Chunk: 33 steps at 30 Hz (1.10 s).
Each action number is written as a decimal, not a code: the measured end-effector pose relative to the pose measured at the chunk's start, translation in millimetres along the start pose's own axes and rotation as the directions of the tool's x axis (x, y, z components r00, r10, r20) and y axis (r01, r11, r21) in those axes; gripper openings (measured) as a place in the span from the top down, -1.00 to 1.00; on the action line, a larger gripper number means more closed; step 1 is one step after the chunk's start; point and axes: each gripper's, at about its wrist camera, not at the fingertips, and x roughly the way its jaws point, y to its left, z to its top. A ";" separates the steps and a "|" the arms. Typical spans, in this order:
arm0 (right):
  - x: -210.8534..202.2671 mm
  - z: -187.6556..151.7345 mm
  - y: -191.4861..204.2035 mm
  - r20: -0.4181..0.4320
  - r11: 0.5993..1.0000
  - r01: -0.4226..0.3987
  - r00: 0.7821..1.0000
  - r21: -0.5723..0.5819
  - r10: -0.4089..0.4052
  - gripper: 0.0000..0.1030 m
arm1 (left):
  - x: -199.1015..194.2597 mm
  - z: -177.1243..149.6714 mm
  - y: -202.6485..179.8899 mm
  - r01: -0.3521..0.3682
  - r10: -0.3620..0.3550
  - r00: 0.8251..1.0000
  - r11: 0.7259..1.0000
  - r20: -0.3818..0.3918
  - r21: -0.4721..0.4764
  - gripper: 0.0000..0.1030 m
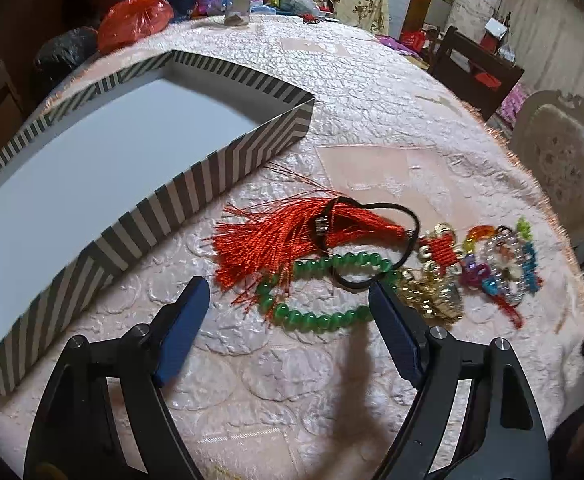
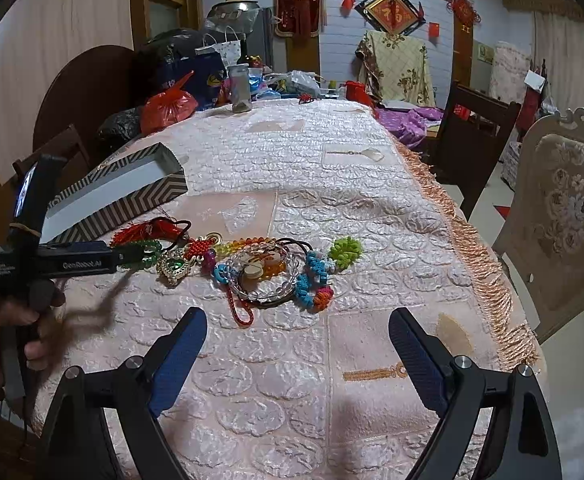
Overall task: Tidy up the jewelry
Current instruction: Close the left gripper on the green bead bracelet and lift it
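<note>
A striped box with a white inside lies on the table at the left; it also shows in the right wrist view. Jewelry lies in a row beside it: a red tassel, a black cord loop, a green bead bracelet, a gold pendant, and colourful bead pieces. My left gripper is open, low over the green bracelet. My right gripper is open and empty, just short of a clear bead bracelet and blue knotted pieces.
The pink quilted tablecloth has a fringed right edge. Bags and a jar crowd the far end. Chairs stand to the right. The hand holding the left gripper shows at the left.
</note>
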 end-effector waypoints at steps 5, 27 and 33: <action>2.8 0.2 0.3 -0.004 1.000 0.001 1.000 -0.004 -0.001 -0.76 | -4.1 -5.1 8.5 -0.037 0.037 0.999 0.999 -0.005 -0.039 -0.66; 3.2 0.6 -1.4 -0.002 1.000 0.007 1.000 0.012 -0.007 -0.76 | -1.7 -7.0 -41.3 0.089 -0.073 0.995 0.962 -0.071 0.257 0.09; 5.5 2.2 -1.9 -0.003 1.000 0.007 1.000 0.020 -0.007 -0.76 | -9.4 -15.4 -34.0 0.111 -0.097 0.992 0.968 -0.076 0.226 0.74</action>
